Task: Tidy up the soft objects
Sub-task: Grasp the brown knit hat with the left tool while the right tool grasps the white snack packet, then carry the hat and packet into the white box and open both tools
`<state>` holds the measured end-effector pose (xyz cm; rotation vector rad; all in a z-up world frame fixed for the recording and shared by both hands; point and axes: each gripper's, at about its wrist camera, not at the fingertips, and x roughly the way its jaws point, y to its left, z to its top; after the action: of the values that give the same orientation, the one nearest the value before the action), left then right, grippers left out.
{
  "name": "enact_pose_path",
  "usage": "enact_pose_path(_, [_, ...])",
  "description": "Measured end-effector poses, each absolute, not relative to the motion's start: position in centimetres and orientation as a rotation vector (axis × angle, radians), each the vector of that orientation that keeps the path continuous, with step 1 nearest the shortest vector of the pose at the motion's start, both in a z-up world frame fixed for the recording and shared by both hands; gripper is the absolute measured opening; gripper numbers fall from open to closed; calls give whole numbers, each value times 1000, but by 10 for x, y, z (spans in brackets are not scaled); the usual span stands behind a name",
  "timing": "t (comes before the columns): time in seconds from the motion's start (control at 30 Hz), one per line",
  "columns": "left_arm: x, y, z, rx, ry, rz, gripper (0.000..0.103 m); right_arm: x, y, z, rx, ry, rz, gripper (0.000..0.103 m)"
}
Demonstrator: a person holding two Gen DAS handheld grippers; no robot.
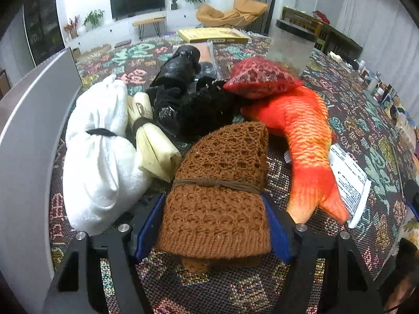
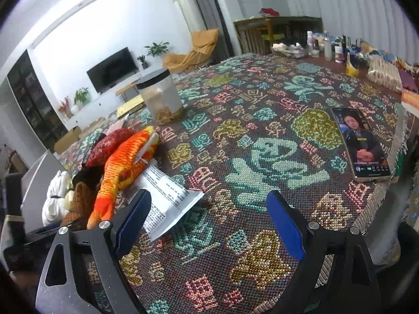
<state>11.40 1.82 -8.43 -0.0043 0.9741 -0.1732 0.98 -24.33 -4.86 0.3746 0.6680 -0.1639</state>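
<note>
Left tongs [image 1: 213,225] clamped on brown knit bundle [image 1: 217,191], blue pads pressing both flanks at its near end, lower centre of left view. Band around bundle's middle keeps it rolled, so grip below band looks secure.

Soft items grouped in cluster: white towel bundle [image 1: 102,157] at left, cream roll [image 1: 154,149], black pile [image 1: 188,104] centre, red cushion [image 1: 259,77] resting on orange fish plush [image 1: 301,130] at right. Probably sorting zone.

Right tongs [image 2: 209,222] wide open, empty, over bare patterned surface [image 2: 262,144]; cluster at left edge of right view.
</note>
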Motion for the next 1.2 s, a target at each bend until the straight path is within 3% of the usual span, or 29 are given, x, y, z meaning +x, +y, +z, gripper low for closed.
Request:
enact_pose_path(0.17, [67,32,-76,6,994,-222,65,59,-239,-62,378,871,74,91])
enact_pose_path(0.33, [47,43,-84,4,994,-219,83,131,-187,-75,-34,1077,234,91])
enact_pose_path(0.47, [56,31,-91,64,1011,-207,85,164,-162,-90,-159,1176,293,90])
enact_pose_path(0.5, [59,27,-93,70,1013,-206,85,166,-161,-92,-168,1193,298,88])
enact_pose_path(0.53, [62,27,-94,69,1014,-203,82,167,-161,-94,-173,1214,294,73])
enact_pose_path(0.63, [65,37,-90,-5,1005,-201,65,158,-174,-87,-132,1243,257,68])
enact_pose_path(0.93, [34,82,-44,-180,963,-256,64,107,-256,-32,325,1175,208,68])
enact_pose_path(1.2, [5,160,34,-190,789,-79,65,101,-145,34,322,1049,487,68])
